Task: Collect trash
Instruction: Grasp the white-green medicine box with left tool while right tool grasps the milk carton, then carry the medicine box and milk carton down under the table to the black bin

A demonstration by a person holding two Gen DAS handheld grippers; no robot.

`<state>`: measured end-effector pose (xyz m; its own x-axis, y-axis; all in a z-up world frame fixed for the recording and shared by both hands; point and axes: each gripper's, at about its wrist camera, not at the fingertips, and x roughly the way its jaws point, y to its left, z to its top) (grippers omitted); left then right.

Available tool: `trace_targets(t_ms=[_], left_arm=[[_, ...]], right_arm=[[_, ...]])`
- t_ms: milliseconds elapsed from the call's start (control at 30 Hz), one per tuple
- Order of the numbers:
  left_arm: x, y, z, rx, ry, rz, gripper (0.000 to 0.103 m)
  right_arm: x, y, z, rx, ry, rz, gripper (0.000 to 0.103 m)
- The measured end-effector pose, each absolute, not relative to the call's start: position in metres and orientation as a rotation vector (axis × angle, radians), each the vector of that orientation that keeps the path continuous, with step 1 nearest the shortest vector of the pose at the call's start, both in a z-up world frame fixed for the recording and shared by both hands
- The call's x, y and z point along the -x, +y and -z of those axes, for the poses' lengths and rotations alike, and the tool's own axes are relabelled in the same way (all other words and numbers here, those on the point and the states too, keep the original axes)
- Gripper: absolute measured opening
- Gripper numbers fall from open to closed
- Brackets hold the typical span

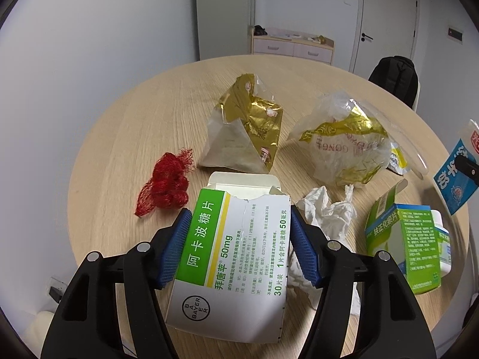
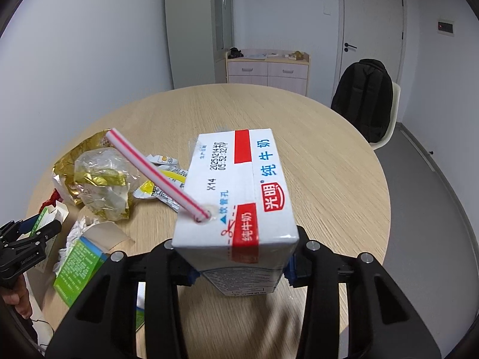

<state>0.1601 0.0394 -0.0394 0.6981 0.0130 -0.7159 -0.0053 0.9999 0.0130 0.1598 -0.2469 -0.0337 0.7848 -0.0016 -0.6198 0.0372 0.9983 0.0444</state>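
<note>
A white and green medicine box with a torn-open flap lies between the blue pads of my left gripper, and both pads press on its sides. My right gripper is shut on a white, blue and red milk carton. A red-striped straw sticks out of the carton's top toward the left. The carton hides the right fingertips. From the left wrist view the carton shows at the right edge. The left gripper appears at the far left of the right wrist view.
On the round wooden table lie a red mesh net, a gold wrapper, a clear and gold wrapper, a crumpled tissue, a green box and yellow sachets. A backpack sits on a chair beyond.
</note>
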Motion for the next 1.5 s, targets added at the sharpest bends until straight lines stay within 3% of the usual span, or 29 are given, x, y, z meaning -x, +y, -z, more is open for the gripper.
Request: trace_targets(t_ms=[800, 1500], left_arm=[[-0.061, 0.025, 0.002, 0.028, 0.716, -0.033, 0.063], [0.058, -0.013, 0.009, 0.038, 0.655, 0.0, 0.064]], right_arm=[[-0.069, -0.234, 0.008, -0.05, 0.611, -0.04, 0.039], [0.043, -0.208, 0.031, -0.016, 0.607, -0.089, 0.039]])
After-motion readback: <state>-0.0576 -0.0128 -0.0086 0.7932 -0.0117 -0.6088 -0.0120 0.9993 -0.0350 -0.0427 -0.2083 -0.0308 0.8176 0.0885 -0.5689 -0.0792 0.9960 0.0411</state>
